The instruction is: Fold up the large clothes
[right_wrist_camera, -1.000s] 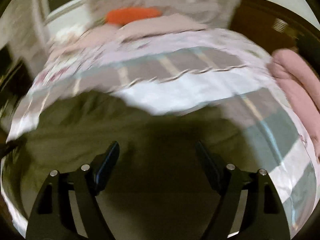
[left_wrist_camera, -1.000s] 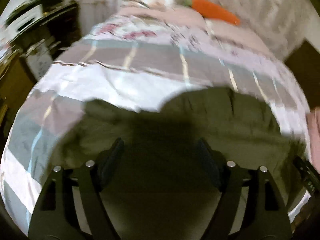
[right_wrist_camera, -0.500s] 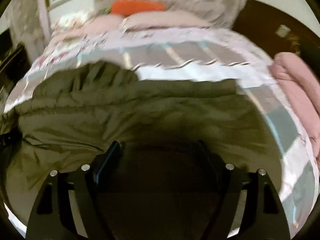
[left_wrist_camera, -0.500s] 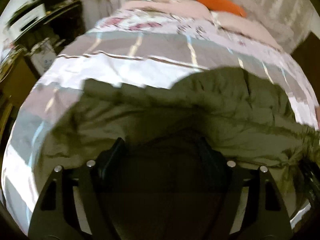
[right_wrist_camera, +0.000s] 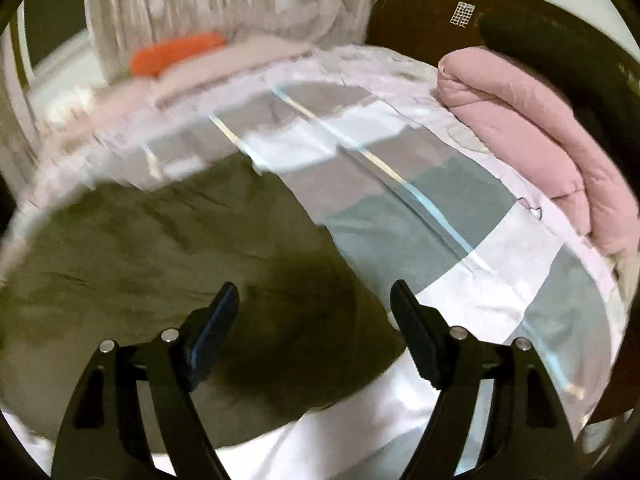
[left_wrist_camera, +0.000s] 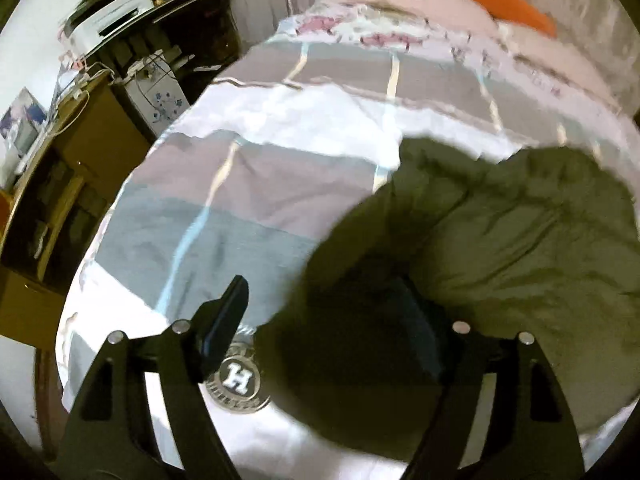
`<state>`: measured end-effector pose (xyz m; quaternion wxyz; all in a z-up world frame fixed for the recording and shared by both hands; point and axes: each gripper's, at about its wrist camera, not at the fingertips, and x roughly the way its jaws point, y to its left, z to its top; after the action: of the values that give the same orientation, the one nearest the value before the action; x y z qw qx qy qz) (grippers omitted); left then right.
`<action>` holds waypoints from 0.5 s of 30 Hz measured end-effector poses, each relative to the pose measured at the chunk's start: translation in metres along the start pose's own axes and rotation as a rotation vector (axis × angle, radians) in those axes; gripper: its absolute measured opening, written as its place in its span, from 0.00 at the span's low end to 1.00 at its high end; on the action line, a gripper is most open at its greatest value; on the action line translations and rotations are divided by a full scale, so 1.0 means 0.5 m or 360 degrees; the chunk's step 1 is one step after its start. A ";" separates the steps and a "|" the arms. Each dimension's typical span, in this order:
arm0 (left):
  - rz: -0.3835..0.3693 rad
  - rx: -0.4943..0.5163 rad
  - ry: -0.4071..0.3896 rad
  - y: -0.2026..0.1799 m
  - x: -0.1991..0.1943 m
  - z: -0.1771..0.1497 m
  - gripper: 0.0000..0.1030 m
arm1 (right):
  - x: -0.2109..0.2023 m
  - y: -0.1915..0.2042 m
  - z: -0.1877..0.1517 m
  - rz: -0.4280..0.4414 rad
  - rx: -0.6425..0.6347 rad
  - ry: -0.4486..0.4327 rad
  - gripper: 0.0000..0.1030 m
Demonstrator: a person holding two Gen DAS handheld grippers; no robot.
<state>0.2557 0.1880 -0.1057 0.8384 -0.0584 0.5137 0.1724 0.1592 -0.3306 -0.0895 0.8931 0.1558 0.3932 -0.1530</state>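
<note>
An olive-green padded jacket (left_wrist_camera: 500,248) lies bunched on the striped bedspread (left_wrist_camera: 248,184). In the left wrist view it fills the lower right. My left gripper (left_wrist_camera: 324,312) is open, with the jacket's left edge between its fingers and its right finger dark against the cloth. In the right wrist view the jacket (right_wrist_camera: 160,256) fills the lower left. My right gripper (right_wrist_camera: 314,304) is open and empty over the jacket's right edge, with its right finger (right_wrist_camera: 412,320) over the bedspread (right_wrist_camera: 440,216).
A folded pink quilt (right_wrist_camera: 532,152) lies at the bed's right edge. An orange pillow (left_wrist_camera: 512,0) and pink pillows sit at the headboard. A round "H" badge (left_wrist_camera: 238,380) shows on white cloth near the left finger. A dark desk and cabinets (left_wrist_camera: 100,92) stand left of the bed.
Both grippers have swung outward: the left view turned left and the right view turned right, so the jacket moved from the middle of each view to its side. Both jaws stay open.
</note>
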 end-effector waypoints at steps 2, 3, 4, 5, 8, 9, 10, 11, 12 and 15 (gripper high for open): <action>-0.0068 0.0007 -0.0072 0.012 -0.077 -0.022 0.77 | -0.103 0.012 -0.016 0.0194 0.0021 -0.0086 0.82; -0.0104 0.0027 -0.0129 0.011 -0.121 -0.044 0.79 | -0.134 0.018 -0.024 0.0243 0.0000 -0.0117 0.90; -0.0146 0.0046 -0.0191 0.007 -0.169 -0.077 0.84 | -0.181 0.031 -0.043 0.0289 -0.0054 -0.0168 0.93; -0.0192 0.0061 -0.0233 0.001 -0.210 -0.108 0.86 | -0.223 0.048 -0.064 0.0318 -0.0132 -0.0216 0.97; -0.0348 0.0131 -0.0345 -0.027 -0.328 -0.183 0.93 | -0.305 0.111 -0.128 0.0329 -0.0381 -0.0318 0.99; -0.0377 0.0151 -0.0389 -0.032 -0.355 -0.199 0.95 | -0.322 0.131 -0.148 0.0332 -0.0453 -0.0336 0.99; -0.0411 0.0175 -0.0452 -0.041 -0.393 -0.224 0.98 | -0.333 0.143 -0.160 0.0340 -0.0490 -0.0342 0.99; -0.0475 0.0209 -0.0564 -0.051 -0.448 -0.260 0.98 | -0.343 0.154 -0.176 0.0354 -0.0518 -0.0338 0.99; -0.0514 0.0238 -0.0638 -0.059 -0.480 -0.284 0.98 | -0.350 0.160 -0.189 0.0361 -0.0515 -0.0317 0.99; -0.0560 0.0351 -0.0782 -0.091 -0.552 -0.361 0.98 | -0.350 0.163 -0.208 0.0295 -0.0438 -0.0213 0.99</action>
<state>0.0061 0.0329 0.0500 0.9556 -0.0118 0.2936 -0.0230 0.0109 -0.1889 -0.0124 0.9405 0.0573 0.3340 -0.0247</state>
